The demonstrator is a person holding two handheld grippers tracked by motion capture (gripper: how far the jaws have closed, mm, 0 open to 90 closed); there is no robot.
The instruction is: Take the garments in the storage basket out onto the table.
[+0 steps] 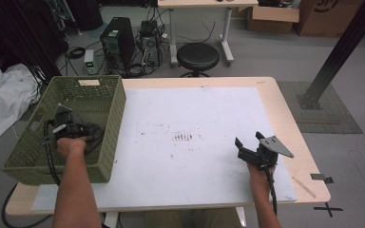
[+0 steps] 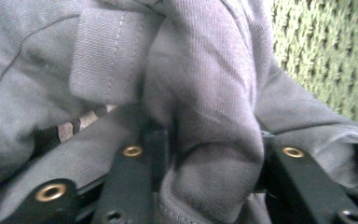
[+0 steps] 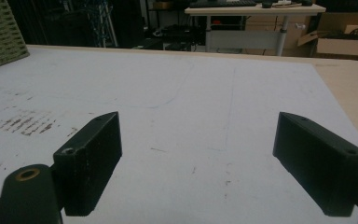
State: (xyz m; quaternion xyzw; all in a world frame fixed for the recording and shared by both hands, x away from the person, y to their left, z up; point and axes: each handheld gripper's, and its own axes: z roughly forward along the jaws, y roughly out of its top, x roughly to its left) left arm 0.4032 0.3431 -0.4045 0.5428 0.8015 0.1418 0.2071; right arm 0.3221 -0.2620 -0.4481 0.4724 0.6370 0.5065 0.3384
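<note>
A green woven basket (image 1: 113, 124) stands on the table's left end. My left gripper (image 1: 69, 127) reaches down into it. In the left gripper view its black jaws (image 2: 209, 144) pinch a bunched fold of grey cloth (image 2: 205, 79), with the basket wall (image 2: 326, 51) behind. The same grey cloth (image 1: 93, 134) lies dark in the basket beside the hand. My right gripper (image 1: 248, 141) hovers low over the white sheet (image 1: 195, 118) near the table's front right. Its jaws (image 3: 198, 158) stand wide open with only bare sheet between them.
The white sheet carries brown smudges (image 1: 185, 137) at its middle. Bare wood and tape marks (image 1: 322, 177) run along the right edge. Beyond the table stand a black stool (image 1: 197, 57), computer towers (image 1: 119, 42) and a slanted black post (image 1: 342, 47).
</note>
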